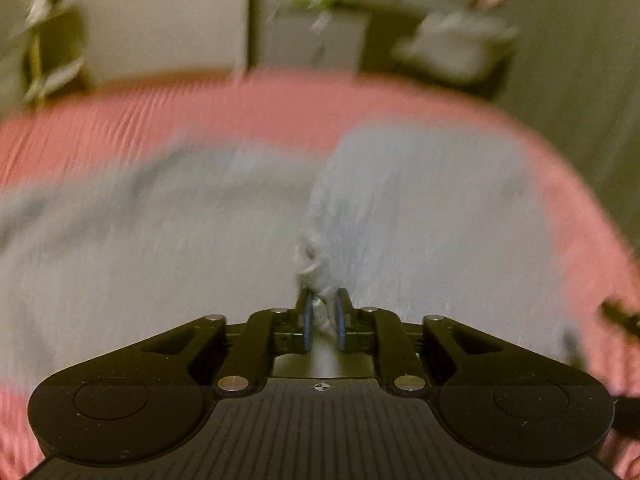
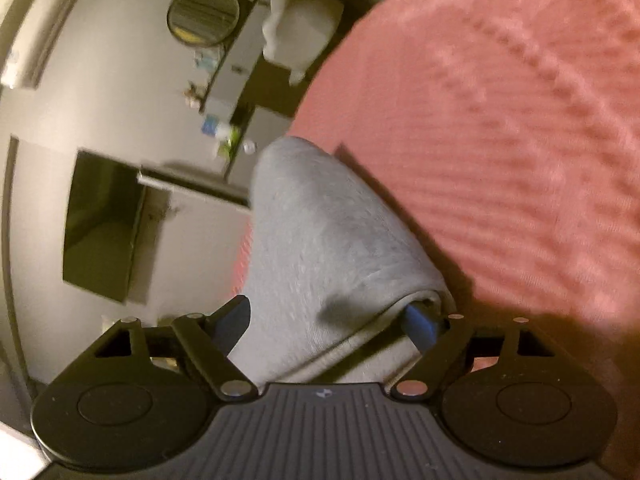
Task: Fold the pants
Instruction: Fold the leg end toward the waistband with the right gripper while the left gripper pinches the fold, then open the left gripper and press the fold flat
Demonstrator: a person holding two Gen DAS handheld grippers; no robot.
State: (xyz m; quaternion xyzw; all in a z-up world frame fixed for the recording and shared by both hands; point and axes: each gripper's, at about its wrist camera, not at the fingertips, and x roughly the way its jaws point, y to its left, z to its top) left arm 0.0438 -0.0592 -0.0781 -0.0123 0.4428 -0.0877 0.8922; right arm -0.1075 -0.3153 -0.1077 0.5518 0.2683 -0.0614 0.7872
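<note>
Grey pants [image 1: 200, 240] lie spread on a pink ribbed bedcover [image 1: 200, 108]; the left wrist view is motion-blurred. My left gripper [image 1: 323, 312] is shut on a bunched fold of the pants, pinched between its blue pads. In the right wrist view a thick folded part of the grey pants [image 2: 320, 240] lies between the fingers of my right gripper [image 2: 328, 320]. Its jaws stand wide apart, with blue pads [image 2: 420, 324] on either side of the cloth. The view is tilted, with the bedcover [image 2: 500, 120] on the right.
Beyond the bed are a pale wall, a shelf with small items [image 2: 224, 128], a round mirror [image 2: 203, 14], a white bag [image 2: 300, 28] and a dark opening [image 2: 104, 224]. The bed edge runs close behind the pants. A dark object [image 1: 622, 316] shows at the right.
</note>
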